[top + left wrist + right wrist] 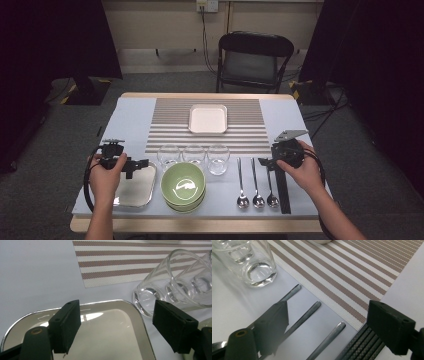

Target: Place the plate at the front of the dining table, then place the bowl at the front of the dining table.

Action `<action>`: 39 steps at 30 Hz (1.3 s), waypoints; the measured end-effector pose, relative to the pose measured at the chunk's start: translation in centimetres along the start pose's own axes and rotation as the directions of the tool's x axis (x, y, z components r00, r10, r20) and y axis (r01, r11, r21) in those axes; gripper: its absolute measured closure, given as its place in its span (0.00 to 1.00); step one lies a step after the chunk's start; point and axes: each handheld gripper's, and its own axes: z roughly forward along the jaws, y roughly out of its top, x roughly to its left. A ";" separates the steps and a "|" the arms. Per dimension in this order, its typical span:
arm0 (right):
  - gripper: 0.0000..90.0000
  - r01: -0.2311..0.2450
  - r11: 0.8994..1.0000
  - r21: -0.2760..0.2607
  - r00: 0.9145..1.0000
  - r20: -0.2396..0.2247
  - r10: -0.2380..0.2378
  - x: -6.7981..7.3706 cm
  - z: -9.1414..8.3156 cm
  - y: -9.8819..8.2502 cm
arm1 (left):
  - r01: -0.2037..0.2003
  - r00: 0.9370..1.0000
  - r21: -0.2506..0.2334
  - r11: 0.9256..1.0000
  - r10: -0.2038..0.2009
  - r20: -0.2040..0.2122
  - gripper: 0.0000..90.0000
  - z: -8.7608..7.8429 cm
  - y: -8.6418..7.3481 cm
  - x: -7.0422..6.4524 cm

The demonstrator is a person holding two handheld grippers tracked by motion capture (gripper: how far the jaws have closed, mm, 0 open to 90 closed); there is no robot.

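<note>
My left gripper (136, 165), held in a hand at the front left, stands open over the far edge of a shiny steel tray (136, 192). In the left gripper view its jaws (117, 308) are spread wide above the tray (110, 327) with nothing between them. My right gripper (265, 162), in the other hand, is open above the handles of three spoons (256, 182). The right gripper view shows the jaws (330, 307) straddling the spoon handles (309, 312) without touching them.
Three clear glasses (193, 154) stand in a row behind a stack of green bowls (183, 185). A white square plate (207, 119) lies on the striped placemat (165, 120). A black ribbed strip (283, 190) lies right of the spoons. A chair (254, 60) stands beyond the table.
</note>
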 end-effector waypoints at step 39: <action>0.19 0.052 0.999 -0.007 0.996 -0.072 -0.052 2.8 1.5 3.6 | 0.000 1.000 0.005 1.000 0.000 -0.003 0.25 0.2 0.0 0.2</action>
